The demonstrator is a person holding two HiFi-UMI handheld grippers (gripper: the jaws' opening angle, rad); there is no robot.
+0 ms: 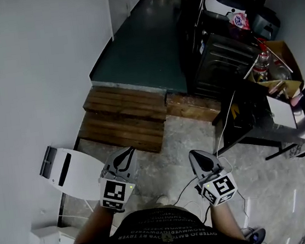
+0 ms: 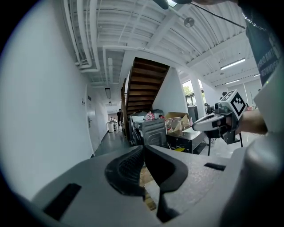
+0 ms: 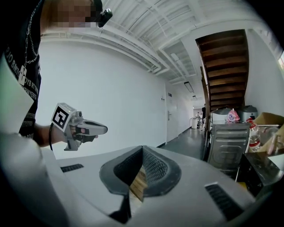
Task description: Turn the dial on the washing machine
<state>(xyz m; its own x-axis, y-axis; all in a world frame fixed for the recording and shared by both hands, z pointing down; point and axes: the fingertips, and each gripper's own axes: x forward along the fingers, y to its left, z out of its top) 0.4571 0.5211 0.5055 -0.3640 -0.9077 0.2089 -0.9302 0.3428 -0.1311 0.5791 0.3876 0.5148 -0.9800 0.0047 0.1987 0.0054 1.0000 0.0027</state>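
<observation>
A dark grey metal appliance [image 1: 223,60], which may be the washing machine, stands far ahead on the right among clutter; I see it again in the left gripper view [image 2: 154,131] and the right gripper view [image 3: 228,144]. No dial shows on it from here. My left gripper [image 1: 128,155] and right gripper [image 1: 196,158] are held side by side at waist height over the stone floor, well short of the appliance. Both are shut with nothing between the jaws [image 2: 144,153] [image 3: 141,155]. Each gripper view shows the other gripper [image 2: 213,122] [image 3: 98,129] alongside.
A wooden pallet [image 1: 124,116] lies on the floor just ahead. A white box-like unit [image 1: 64,169] leans by the white wall on the left. On the right are a dark table [image 1: 251,117], a cardboard box with bottles [image 1: 278,67] and cables on the floor. A green-floored corridor [image 1: 143,42] runs beyond.
</observation>
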